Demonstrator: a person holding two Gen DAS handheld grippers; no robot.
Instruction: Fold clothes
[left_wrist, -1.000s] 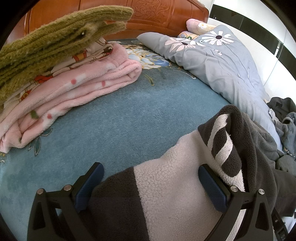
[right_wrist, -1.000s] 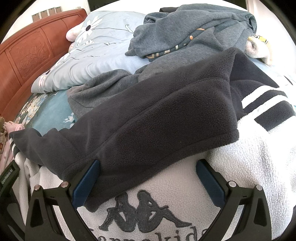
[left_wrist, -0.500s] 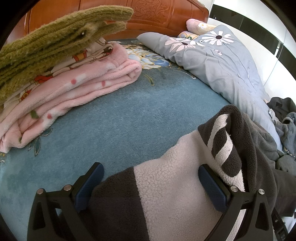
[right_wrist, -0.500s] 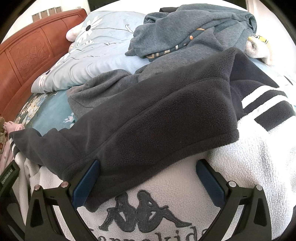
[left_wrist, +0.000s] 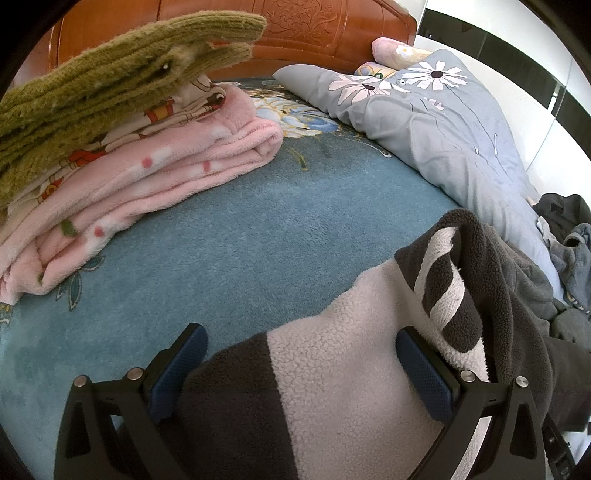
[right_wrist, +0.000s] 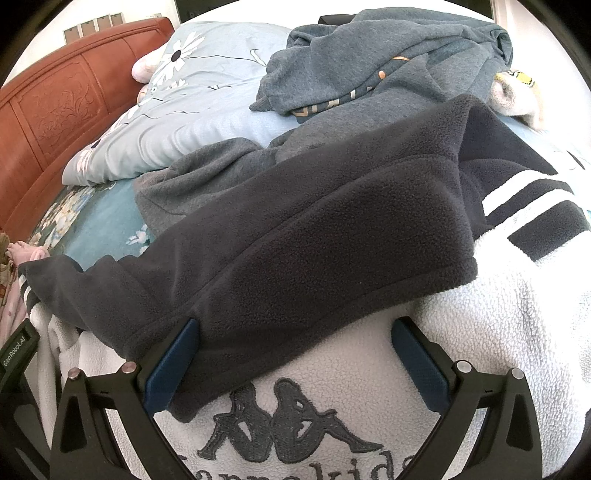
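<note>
Nothing moves since prior frames. Both claws, left claw (left_wrist: 301, 363) and right claw (right_wrist: 295, 354), spread wide over the fleece sweater (right_wrist: 314, 240); sleeve fold underway, next: pinch its edge.

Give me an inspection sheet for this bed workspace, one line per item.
Surface: blue floral bedspread, partly bare.
Job's things: grey-and-white fleece jacket spread in front of both grippers, dark sleeve laid across the logo panel.
Clutter: folded stack of pink blankets with an olive knit on top; blue-grey sweatshirt unfolded on the duvet.
Grippers: left gripper and right gripper both open, jaws straddling fleece.
Cables: nothing seen.
Surroundings: carved wooden headboard, white wall.
</note>
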